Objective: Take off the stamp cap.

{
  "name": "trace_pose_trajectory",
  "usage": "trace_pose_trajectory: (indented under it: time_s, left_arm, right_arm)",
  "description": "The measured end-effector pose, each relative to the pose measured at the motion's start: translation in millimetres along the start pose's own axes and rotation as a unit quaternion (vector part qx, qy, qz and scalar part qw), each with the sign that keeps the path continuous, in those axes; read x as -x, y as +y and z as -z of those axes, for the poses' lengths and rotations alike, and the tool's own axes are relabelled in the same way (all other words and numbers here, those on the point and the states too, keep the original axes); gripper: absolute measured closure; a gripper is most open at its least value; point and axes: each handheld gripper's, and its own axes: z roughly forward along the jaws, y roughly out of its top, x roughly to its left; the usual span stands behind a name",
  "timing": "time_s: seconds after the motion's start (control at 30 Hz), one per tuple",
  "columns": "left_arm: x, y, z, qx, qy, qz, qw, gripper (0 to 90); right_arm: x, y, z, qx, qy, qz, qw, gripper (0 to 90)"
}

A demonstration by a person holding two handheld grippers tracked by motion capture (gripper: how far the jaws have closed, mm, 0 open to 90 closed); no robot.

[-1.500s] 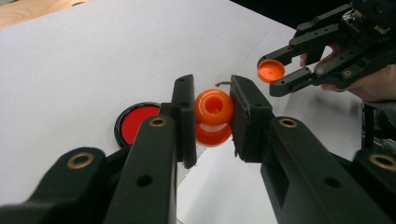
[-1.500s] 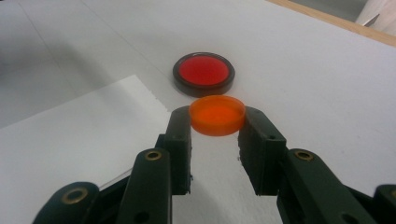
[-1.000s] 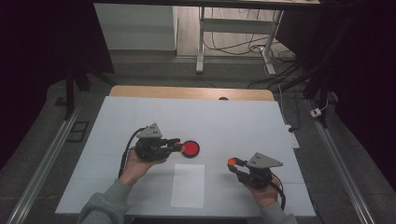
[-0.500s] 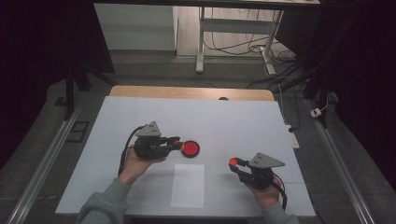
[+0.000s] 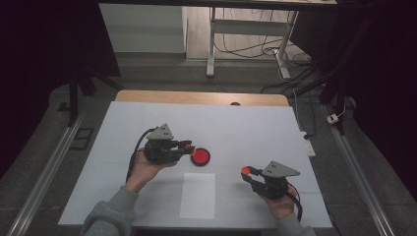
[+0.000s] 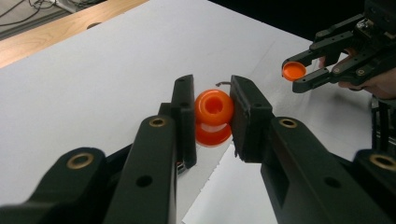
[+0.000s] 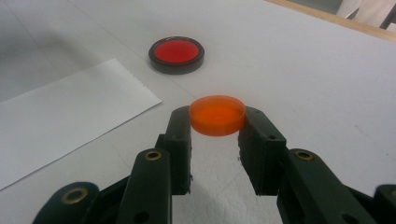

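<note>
Little is changing since the earlier frames: both hands are staying almost where they were, the left one drifting only slightly beside the dish.

Largest in view, the white-covered bench is carrying everything, with a strip of bare wood showing along its far edge. A white rectangular sheet of paper is lying flat near the person's edge, between the two hands.

The left tool is lying on its side in the person's left hand, pointing toward the round black dish with a red centre, which is resting on the bench just beyond the far edge of the paper. In the left gripper view its jaws are clamping a small orange plastic bottle-like piece with a round open mouth, the pads pressing on both sides and the mouth facing the camera.

The right tool is hovering low over the bench to the right of the paper, well apart from the dish. In the right gripper view its jaws are gripping a small flat orange plastic cap by its rim, holding it level above the bench, with the dish and a corner of the paper lying farther off.
</note>
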Motion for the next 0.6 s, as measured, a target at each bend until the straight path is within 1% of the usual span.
trace_pose_trajectory:
  time_s: [0.23, 0.4, 0.5, 0.6]
  left_arm:
    - [-4.4, 0.8, -8.9, -0.009, 0.000, 0.001, 1.0000, 72.5]
    - [-9.7, 0.6, -19.0, -0.019, 0.000, 0.002, 0.9998, 72.5]
    - [-11.8, 2.4, -25.7, -0.019, -0.002, 0.002, 0.9998, 72.5]
    - [-12.9, 3.4, -31.7, -0.025, -0.001, -0.002, 0.9997, 72.5]
  right_arm:
    - [1.1, -0.7, 0.9, -0.001, -0.003, -0.001, 1.0000, 64.5]
    - [1.0, -0.8, 0.3, -0.002, -0.003, -0.001, 1.0000, 64.5]
    - [0.8, -0.9, 0.4, -0.004, -0.005, 0.001, 1.0000, 64.5]
    - [0.8, -1.2, 0.1, -0.002, -0.005, 0.000, 1.0000, 64.5]
